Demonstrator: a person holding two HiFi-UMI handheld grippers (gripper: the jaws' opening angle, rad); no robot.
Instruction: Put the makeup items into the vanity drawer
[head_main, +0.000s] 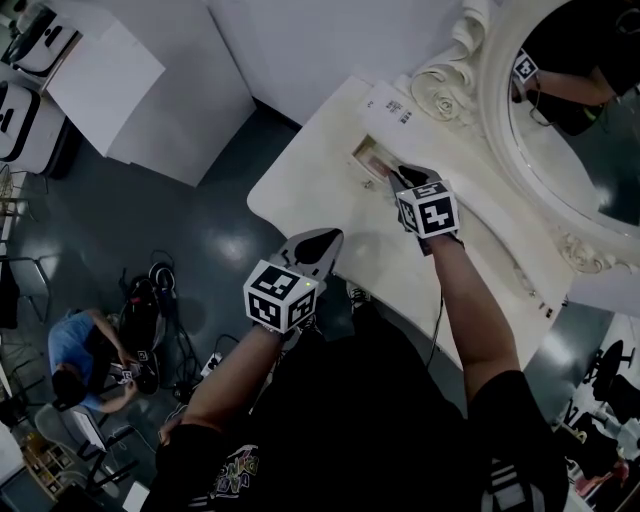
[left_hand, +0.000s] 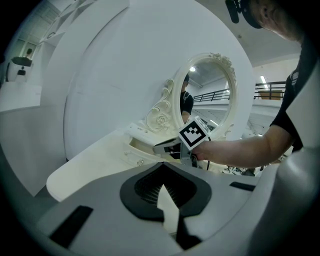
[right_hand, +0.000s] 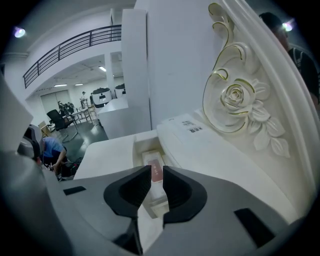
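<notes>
The cream vanity (head_main: 320, 180) has a small drawer (head_main: 362, 150) standing open in its raised back section. In the drawer lies a pale makeup box with a reddish label (right_hand: 156, 169), also showing as a pinkish patch (head_main: 376, 162). My right gripper (right_hand: 157, 173) hangs just above the drawer's near end, angled down. Its jaws are a narrow gap apart, with nothing pinched between them. In the head view this right gripper (head_main: 392, 178) sits right beside the drawer. My left gripper (head_main: 328, 240) hovers off the vanity's front edge, shut and empty; its own view shows the left gripper (left_hand: 162, 166) with its tips together.
An ornate oval mirror (head_main: 560, 110) with a carved rose frame (right_hand: 235, 100) rises behind the drawer. White partition blocks (head_main: 150, 80) stand to the left. A person (head_main: 85, 350) crouches on the dark floor among cables, below the vanity's front edge (head_main: 300, 225).
</notes>
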